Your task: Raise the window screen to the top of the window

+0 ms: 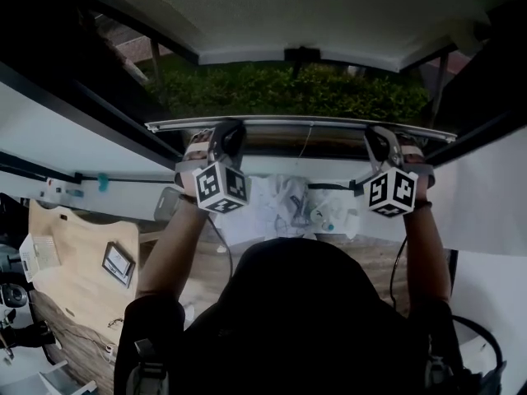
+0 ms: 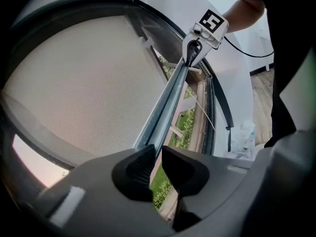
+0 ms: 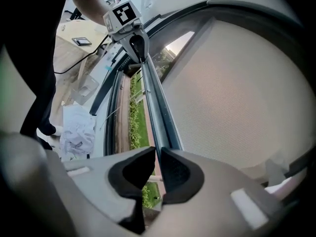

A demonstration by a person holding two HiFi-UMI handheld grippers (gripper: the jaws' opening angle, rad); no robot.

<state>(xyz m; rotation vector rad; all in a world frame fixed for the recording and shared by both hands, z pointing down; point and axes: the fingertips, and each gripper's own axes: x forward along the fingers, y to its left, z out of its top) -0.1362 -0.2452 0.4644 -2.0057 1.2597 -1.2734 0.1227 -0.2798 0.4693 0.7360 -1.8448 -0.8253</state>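
The window screen is a pale mesh sheet [image 1: 313, 6] with a grey metal bottom bar [image 1: 300, 123] running across the open window. My left gripper [image 1: 221, 148] is shut on the bar near its left end, and my right gripper [image 1: 385, 148] is shut on it near its right end. In the left gripper view the mesh [image 2: 84, 78] lies left of the bar [image 2: 165, 115], which runs into my narrow jaws [image 2: 157, 156]; the right gripper [image 2: 193, 47] clamps its far end. In the right gripper view the bar [image 3: 157, 117] enters my jaws [image 3: 157, 158], with the mesh [image 3: 237, 83] to the right and the left gripper [image 3: 137, 44] far along it.
Green bushes [image 1: 288, 89] show through the opening under the bar. The dark window frame [image 1: 99, 109] slants at both sides. Below, the white sill [image 1: 280, 204] carries a crumpled white bag and a small bottle. A wooden desk [image 1: 74, 245] stands at the left.
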